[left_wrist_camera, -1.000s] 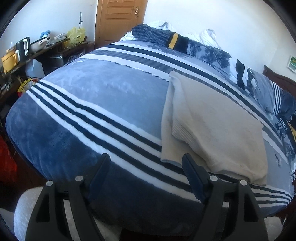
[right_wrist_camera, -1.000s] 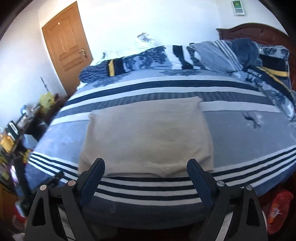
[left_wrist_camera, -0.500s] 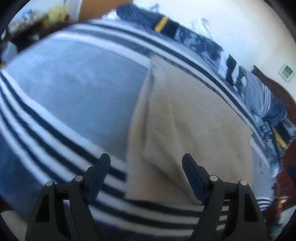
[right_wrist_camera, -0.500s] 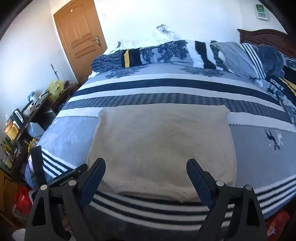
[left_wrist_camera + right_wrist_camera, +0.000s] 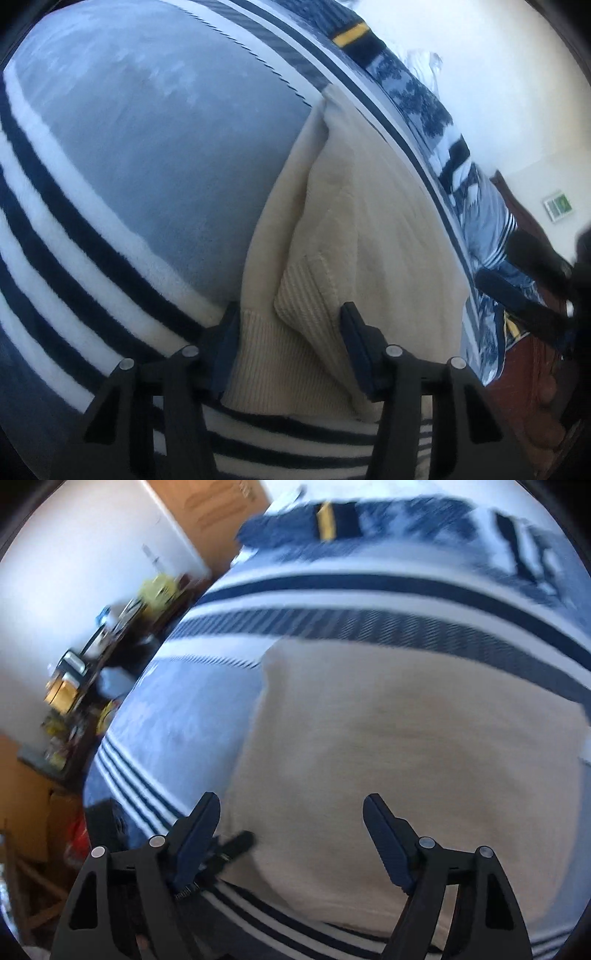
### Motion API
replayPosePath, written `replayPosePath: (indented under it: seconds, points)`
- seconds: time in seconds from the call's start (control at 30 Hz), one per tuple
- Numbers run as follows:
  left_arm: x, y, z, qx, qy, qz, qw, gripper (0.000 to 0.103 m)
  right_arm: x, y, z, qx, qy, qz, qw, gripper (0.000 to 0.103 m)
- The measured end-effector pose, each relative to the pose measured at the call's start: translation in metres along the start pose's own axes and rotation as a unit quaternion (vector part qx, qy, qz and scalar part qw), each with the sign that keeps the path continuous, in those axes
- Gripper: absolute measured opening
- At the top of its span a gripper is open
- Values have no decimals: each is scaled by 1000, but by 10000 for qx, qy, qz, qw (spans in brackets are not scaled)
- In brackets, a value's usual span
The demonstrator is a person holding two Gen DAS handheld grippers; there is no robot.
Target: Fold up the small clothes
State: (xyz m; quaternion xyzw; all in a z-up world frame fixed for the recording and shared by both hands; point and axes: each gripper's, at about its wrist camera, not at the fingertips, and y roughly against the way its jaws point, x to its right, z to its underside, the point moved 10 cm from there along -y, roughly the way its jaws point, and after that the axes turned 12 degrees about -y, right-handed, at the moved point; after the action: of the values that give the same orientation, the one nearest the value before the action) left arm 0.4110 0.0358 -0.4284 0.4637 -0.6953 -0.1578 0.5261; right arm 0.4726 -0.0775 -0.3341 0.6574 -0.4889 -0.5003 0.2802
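A beige knit sweater (image 5: 369, 229) lies partly folded on a blue-and-white striped blanket (image 5: 147, 147), its ribbed hem toward me. My left gripper (image 5: 290, 343) is open, its jaws down on either side of the ribbed hem corner (image 5: 303, 306). In the right wrist view the same sweater (image 5: 424, 738) fills the middle. My right gripper (image 5: 290, 830) is open low over its near edge. The left gripper's fingertip (image 5: 240, 840) pokes in behind the right gripper's left jaw. The right gripper also shows in the left wrist view (image 5: 528, 288) at the far right, over the sweater's other side.
Striped blue pillows and bedding (image 5: 424, 103) are heaped along the far edge of the bed. A cluttered side table (image 5: 74, 679) and a wooden door (image 5: 207, 513) stand to the left. A dark wooden headboard (image 5: 524, 206) is at the right.
Both grippers have dropped and moved in toward the sweater's near edge. The left gripper now straddles the ribbed hem corner, and the right gripper has come low over the hem.
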Motion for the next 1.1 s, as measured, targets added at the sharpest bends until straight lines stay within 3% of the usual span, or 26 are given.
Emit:
replayPosePath:
  seconds: [0.1, 0.17, 0.27, 0.33, 0.5, 0.67, 0.8, 0.83, 0.9, 0.93, 1.1]
  points:
    - [4, -1, -1, 0, -32, 8, 10000, 47, -15, -29, -8, -368, 199, 172, 9990, 83]
    - [7, -4, -1, -90, -45, 54, 9999, 27, -23, -44, -16, -539, 265, 219, 9980, 83]
    - [3, -2, -1, -70, 166, 158, 9997, 16, -36, -64, -25, -823, 307, 263, 9958, 83]
    - [4, 1, -2, -11, 250, 284, 9993, 14, -44, -78, -34, -986, 358, 366, 9938, 83]
    - [24, 13, -11, 239, -193, 309, 9991, 12, -52, -117, -54, -1357, 196, 614, 9886, 80]
    - [35, 24, -18, 436, -266, 609, 9968, 11, -59, -155, -60, -1668, 567, 1324, 9754, 78]
    - [39, 26, -20, 472, -343, 636, 9963, 11, -50, -178, -53, -1858, 836, 1925, 9599, 57]
    - [38, 26, -20, 456, -319, 647, 9964, 11, -49, -179, -52, -1827, 948, 2052, 9568, 41]
    - [37, 24, -21, 433, -291, 654, 9965, 11, -45, -176, -54, -1633, 1211, 2331, 9510, 19]
    - [37, 25, -20, 434, -304, 653, 9965, 11, -45, -173, -56, -1582, 1158, 2240, 9547, 13]
    - [52, 32, -20, 497, -656, 550, 9951, 11, -43, -139, -68, -1274, 666, 1390, 9798, 11]
